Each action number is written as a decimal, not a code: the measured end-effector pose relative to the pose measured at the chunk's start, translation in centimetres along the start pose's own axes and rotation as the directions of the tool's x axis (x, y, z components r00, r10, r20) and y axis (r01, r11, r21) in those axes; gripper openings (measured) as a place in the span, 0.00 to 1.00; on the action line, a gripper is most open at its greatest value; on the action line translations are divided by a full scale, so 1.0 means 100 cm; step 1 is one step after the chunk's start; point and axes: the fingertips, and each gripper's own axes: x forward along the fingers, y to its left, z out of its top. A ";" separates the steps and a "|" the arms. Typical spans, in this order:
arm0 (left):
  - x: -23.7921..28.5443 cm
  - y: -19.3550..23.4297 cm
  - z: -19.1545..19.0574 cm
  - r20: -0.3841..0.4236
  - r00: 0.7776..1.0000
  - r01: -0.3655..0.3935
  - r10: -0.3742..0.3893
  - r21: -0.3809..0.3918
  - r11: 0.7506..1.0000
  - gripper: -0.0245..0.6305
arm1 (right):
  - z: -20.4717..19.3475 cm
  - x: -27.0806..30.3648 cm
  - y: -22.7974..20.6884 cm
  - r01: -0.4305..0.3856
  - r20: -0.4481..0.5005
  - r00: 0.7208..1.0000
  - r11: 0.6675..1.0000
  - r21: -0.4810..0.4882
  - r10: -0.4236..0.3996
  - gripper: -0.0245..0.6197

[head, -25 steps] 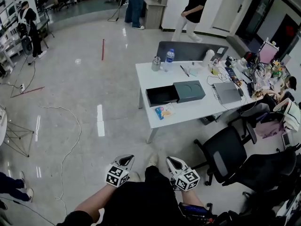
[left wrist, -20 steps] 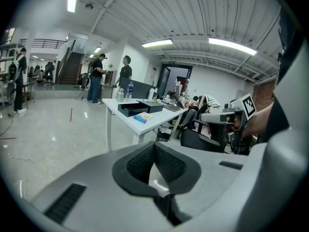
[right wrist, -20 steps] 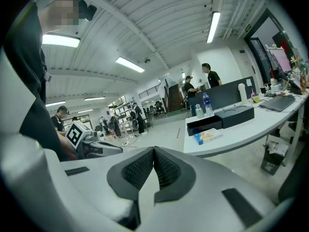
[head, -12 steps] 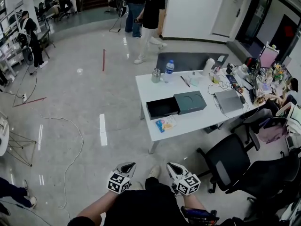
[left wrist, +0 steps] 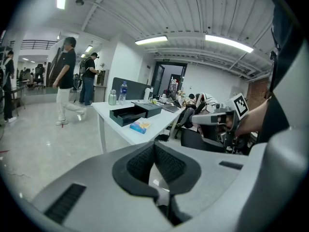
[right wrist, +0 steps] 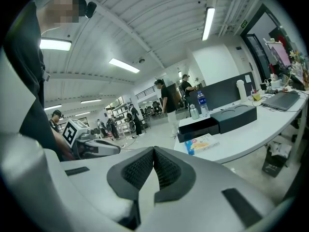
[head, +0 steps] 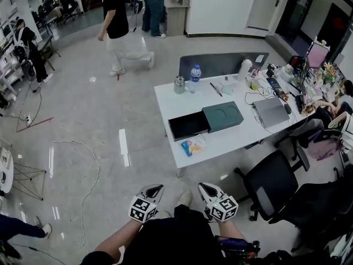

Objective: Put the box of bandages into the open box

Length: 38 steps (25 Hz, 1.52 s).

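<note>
Polished grey floor spreads through an open office, and a white table stands well ahead of the person. On it the box of bandages lies flat close to the near left edge, just beside the near side of the open box, whose dark tray is slid out to the left of its sleeve. A water bottle and a metal flask stand at the far edge, and a laptop lies to the right. The likely trouble is that thin, flat box so close to the edge: a pad landing on top instead of around its sides would probably shove it off the table or against the tray. An office chair near the right could also snag the right arm. Both forearms are held low before the body, side by side, well short of the table. The left gripper and the right gripper point toward it, tipped slightly down, each with its pads pressed together on nothing.
</note>
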 end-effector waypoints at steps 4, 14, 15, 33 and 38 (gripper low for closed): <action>0.011 0.005 0.014 -0.004 1.000 0.015 -0.015 0.032 0.999 0.05 | 0.009 0.012 -0.011 -0.003 0.003 1.000 1.000 0.005 0.003 0.08; 0.044 0.030 0.040 -0.013 1.000 -0.002 0.002 0.037 0.999 0.05 | 0.027 0.042 -0.044 -0.014 0.007 1.000 1.000 0.015 0.014 0.08; 0.048 0.032 0.041 -0.020 1.000 -0.001 0.002 0.035 0.999 0.05 | 0.030 0.044 -0.048 -0.014 0.009 1.000 1.000 0.016 0.014 0.08; 0.137 0.033 0.093 -0.084 0.996 -0.006 0.012 0.064 0.998 0.05 | 0.075 0.046 -0.135 -0.032 0.056 0.998 0.999 0.024 0.030 0.08; 0.152 0.034 0.100 -0.106 0.994 0.004 0.005 0.079 0.997 0.05 | 0.078 0.046 -0.149 -0.023 0.066 0.998 0.999 0.042 0.020 0.08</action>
